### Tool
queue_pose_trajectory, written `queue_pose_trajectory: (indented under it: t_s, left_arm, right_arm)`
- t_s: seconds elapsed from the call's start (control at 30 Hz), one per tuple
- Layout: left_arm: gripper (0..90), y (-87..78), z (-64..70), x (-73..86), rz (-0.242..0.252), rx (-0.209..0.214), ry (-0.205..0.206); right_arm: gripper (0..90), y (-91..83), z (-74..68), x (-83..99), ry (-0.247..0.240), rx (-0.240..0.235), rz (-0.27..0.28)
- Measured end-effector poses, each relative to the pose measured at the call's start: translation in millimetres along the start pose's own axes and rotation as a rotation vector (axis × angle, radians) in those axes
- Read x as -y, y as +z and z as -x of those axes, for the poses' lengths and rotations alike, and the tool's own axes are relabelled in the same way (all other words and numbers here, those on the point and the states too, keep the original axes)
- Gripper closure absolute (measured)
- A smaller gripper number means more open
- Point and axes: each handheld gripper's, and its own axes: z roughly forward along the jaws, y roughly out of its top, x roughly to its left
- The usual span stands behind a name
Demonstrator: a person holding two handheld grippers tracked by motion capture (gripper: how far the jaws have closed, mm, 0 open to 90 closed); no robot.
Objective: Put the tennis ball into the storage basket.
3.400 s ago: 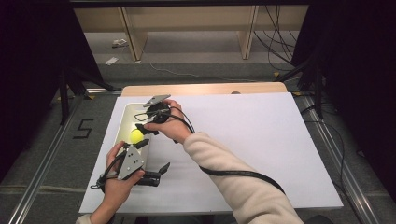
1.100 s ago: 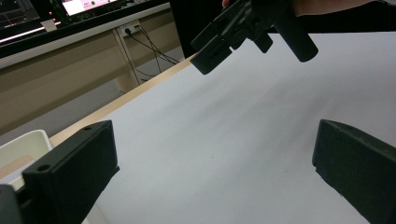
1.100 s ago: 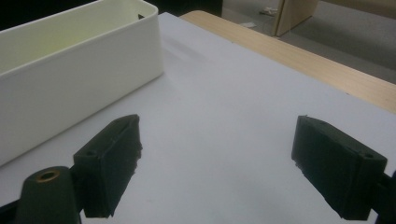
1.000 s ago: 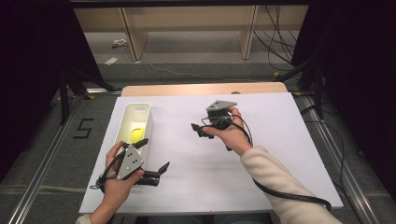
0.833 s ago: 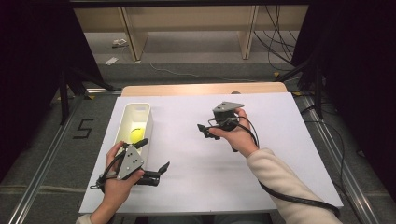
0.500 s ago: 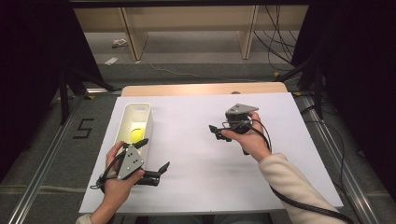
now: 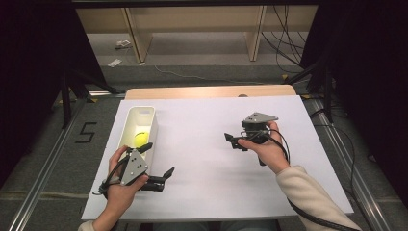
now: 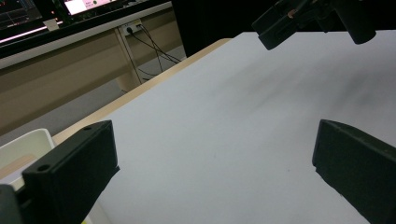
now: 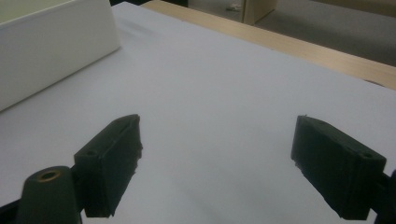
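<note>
While the yellow ball (image 7: 140,140) lay inside the white bin (image 7: 146,112) at the table's left, both tools held nothing: the right gripper (image 7: 234,141) hovered mid-table with jaws apart, and the left gripper (image 7: 158,163) sat just beside the bin, jaws likewise spread. Judging from that, the job looked done; a clean finish called for setting each gripper down gently, well apart from the bin.

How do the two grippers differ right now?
The left gripper sits low at the near left of the table, beside the white bin with the yellow ball; the right gripper is farther right, apart from the bin. The left points right, the right points left. Both have open, empty jaws.
</note>
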Motion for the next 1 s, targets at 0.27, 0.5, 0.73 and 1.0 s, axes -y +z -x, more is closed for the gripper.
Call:
queue_pose_trajectory:
  t_s: [0.27,0.5,0.73,1.0]
  left_arm:
    - [0.0,-0.3,-0.1,-0.1,0.001,-0.001,-0.002]
    - [0.0,-0.2,-0.3,0.0,0.001,-0.003,-0.002]
    - [0.0,-0.2,-0.5,0.0,0.001,-0.004,-0.004]
    - [0.0,-0.2,-0.7,0.1,0.001,-0.005,-0.005]
  right_arm:
    - [16.9,-8.1,2.5,6.3,0.005,0.006,-0.002]
    - [16.9,-18.1,6.9,12.1,0.016,0.022,0.003]
    - [16.9,-25.9,9.6,17.9,0.022,0.028,0.004]
    - [16.9,-33.7,11.6,22.4,0.027,0.036,0.005]
